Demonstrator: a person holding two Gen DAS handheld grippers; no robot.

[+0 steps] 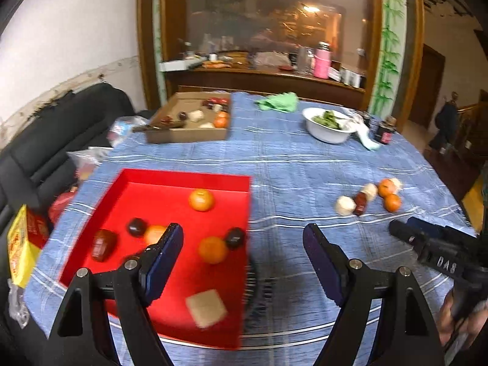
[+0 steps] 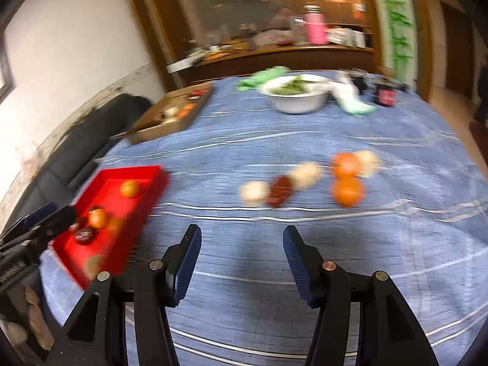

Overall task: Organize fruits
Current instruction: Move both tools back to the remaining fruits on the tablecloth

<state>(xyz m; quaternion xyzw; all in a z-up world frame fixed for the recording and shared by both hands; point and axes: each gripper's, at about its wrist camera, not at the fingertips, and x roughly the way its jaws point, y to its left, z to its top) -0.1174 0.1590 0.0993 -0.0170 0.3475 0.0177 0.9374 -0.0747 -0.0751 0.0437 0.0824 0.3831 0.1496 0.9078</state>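
Note:
A red tray [image 1: 183,180] lies on the blue cloth at the left and holds several fruits: oranges [image 1: 201,200], dark round ones [image 1: 235,238], a red one [image 1: 103,244] and a pale block [image 1: 206,308]. My left gripper [image 1: 244,238] is open and empty over the tray's right edge. A loose cluster of fruits lies on the cloth to the right: two oranges [image 2: 347,190], pale ones [image 2: 254,193] and a dark red one [image 2: 280,190]. My right gripper [image 2: 242,241] is open and empty, short of that cluster. The tray also shows in the right wrist view [image 2: 152,174].
A cardboard box [image 1: 186,134] with more fruits stands at the back left. A white bowl [image 1: 329,135] of greens, a green cloth [image 1: 279,102] and dark jars [image 1: 385,132] are at the back. A black sofa [image 1: 61,128] lies left of the table.

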